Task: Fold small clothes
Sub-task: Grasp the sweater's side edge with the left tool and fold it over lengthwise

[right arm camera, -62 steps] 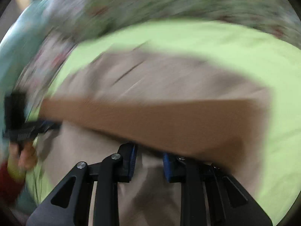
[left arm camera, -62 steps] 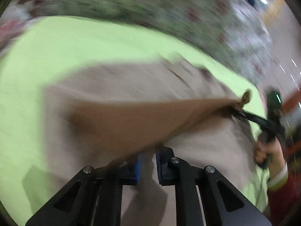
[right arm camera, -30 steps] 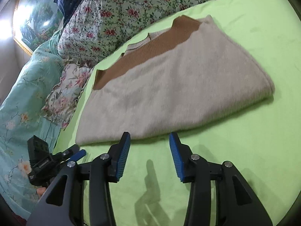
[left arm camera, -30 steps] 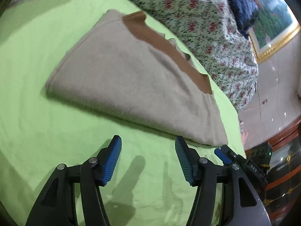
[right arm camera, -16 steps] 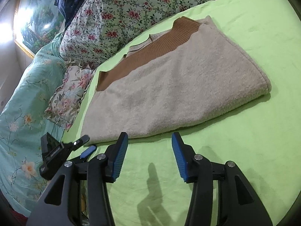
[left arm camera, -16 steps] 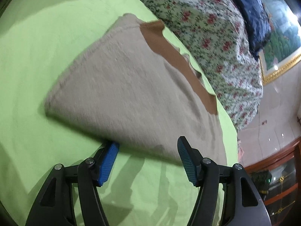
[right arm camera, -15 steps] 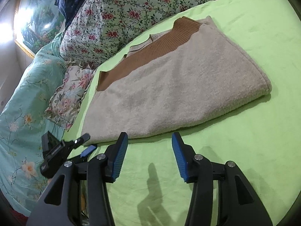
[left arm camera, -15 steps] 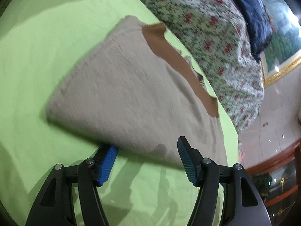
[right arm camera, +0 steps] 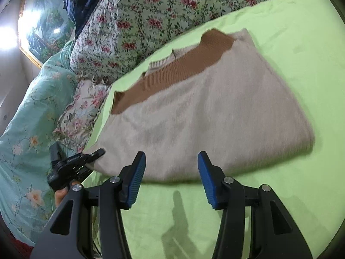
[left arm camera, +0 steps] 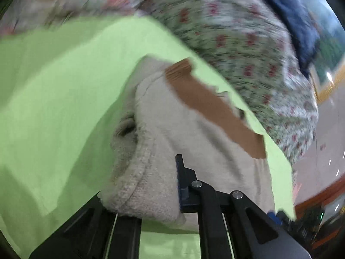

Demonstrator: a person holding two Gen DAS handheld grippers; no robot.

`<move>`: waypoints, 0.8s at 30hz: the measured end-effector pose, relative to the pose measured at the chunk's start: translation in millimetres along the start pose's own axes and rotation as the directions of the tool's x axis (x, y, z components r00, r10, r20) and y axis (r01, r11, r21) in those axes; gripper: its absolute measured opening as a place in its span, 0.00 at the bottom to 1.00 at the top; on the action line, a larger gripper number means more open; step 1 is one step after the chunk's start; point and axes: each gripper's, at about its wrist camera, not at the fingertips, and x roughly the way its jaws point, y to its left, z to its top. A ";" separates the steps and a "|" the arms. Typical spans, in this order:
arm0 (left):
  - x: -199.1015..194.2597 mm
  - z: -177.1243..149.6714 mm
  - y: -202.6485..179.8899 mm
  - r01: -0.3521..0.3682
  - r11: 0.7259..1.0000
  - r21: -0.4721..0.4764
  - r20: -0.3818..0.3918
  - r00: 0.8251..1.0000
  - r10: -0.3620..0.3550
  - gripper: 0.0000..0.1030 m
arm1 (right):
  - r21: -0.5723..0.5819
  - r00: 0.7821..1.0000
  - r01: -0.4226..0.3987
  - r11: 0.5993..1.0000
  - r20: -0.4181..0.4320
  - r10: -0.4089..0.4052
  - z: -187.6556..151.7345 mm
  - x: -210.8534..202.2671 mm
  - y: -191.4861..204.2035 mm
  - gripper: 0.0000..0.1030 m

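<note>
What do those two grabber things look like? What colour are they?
Both are black, with angular arms that have triangle cut-outs and silver screws. The right gripper has blue ribbed pads. The left gripper shows one dark blue pad; a black camera block sits on it in the right view.

Bed w/ lime-green sheet (right arm camera: 280, 54); floral quilt (right arm camera: 151, 21) at head, teal floral bedding (right arm camera: 23, 129) beside. Gold-framed landscape painting (right arm camera: 41, 28) on wall, glare.
</note>
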 end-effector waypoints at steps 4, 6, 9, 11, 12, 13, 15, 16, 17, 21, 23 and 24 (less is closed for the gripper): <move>-9.2 -4.7 -61.8 0.087 0.983 0.161 0.013 0.996 -0.090 0.07 | 0.014 0.999 -0.043 0.999 -0.019 0.043 28.9 3.3 -6.1 0.50; -7.1 -11.6 -90.6 0.134 0.964 0.229 -0.005 0.991 -0.136 0.07 | 0.029 0.993 -0.103 0.994 -0.059 0.105 46.3 10.9 -6.8 0.50; 9.8 -30.6 -131.5 0.165 0.925 0.342 -0.047 0.986 -0.158 0.07 | 0.078 0.961 -0.239 0.968 -0.124 0.247 70.0 28.6 -5.5 0.52; 27.9 -44.6 -147.3 0.171 0.905 0.389 -0.086 0.985 -0.149 0.07 | 0.114 0.931 -0.302 0.946 -0.180 0.319 82.8 48.3 -6.7 0.66; 38.1 -50.7 -151.3 0.177 0.900 0.398 -0.114 0.983 -0.143 0.07 | 0.129 0.924 -0.309 0.942 -0.193 0.329 86.8 57.0 -7.2 0.71; 47.4 -55.3 -153.5 0.181 0.898 0.402 -0.138 0.981 -0.136 0.07 | 0.140 0.919 -0.310 0.940 -0.208 0.334 90.9 66.4 -7.1 0.72; 61.6 -64.4 -154.7 0.183 0.896 0.404 -0.174 0.977 -0.121 0.07 | 0.168 0.891 -0.338 0.926 -0.260 0.373 97.6 90.3 -4.8 0.72; 67.6 -67.2 -154.2 0.185 0.897 0.402 -0.191 0.975 -0.116 0.07 | 0.180 0.878 -0.351 0.919 -0.278 0.390 100.3 101.1 -3.1 0.72; 70.6 -69.1 -153.2 0.186 0.898 0.399 -0.198 0.974 -0.114 0.07 | 0.186 0.862 -0.367 0.912 -0.301 0.408 102.4 114.3 0.2 0.73; 72.8 -72.3 -153.8 0.202 0.899 0.389 -0.211 0.969 -0.127 0.07 | 0.143 0.860 -0.328 0.934 -0.364 0.358 111.3 156.4 17.0 0.74; 70.3 -73.3 -158.3 0.199 0.891 0.408 -0.207 0.971 -0.122 0.07 | 0.103 0.881 -0.316 0.943 -0.336 0.332 123.6 170.3 27.8 0.70; 69.1 -73.8 -160.3 0.195 0.886 0.420 -0.202 0.972 -0.118 0.07 | 0.089 0.888 -0.312 0.946 -0.326 0.324 129.5 174.0 30.6 0.57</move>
